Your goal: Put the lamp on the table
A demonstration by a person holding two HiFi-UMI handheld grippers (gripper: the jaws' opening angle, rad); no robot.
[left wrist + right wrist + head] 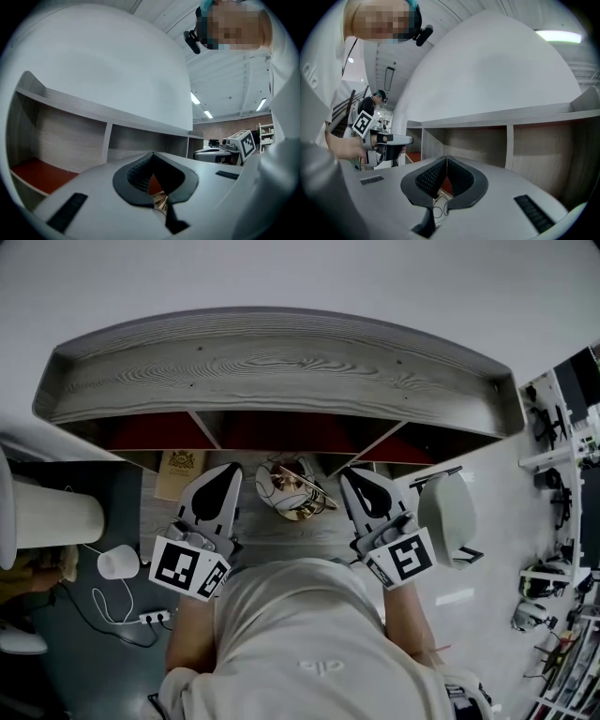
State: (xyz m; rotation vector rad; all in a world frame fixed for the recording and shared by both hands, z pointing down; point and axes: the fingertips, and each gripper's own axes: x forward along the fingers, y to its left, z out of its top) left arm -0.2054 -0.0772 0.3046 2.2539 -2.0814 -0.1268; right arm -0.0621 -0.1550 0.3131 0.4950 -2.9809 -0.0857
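Observation:
The lamp [295, 491], a brass and white piece, lies on its side on the low grey shelf under the tabletop [281, 371]. My two grippers flank it. At the lamp's left is the left gripper [228, 472], shut and holding nothing. The right gripper [356, 476] is on the other side, also shut and empty. In the left gripper view the pads [140, 171] meet at the tips of the left gripper [152, 154], with a glint of brass [161, 201] below them. In the right gripper view the right gripper [446, 159] is closed tip to tip above a thin cord [438, 208].
The grey wooden unit has red-floored compartments [150, 432] under its top. A brown booklet [180, 470] lies left of the lamp. On the floor at left are a white cylinder [56, 515], a white cup [119, 562] and a power strip [150, 618]. A white bin-like object [447, 517] stands at right.

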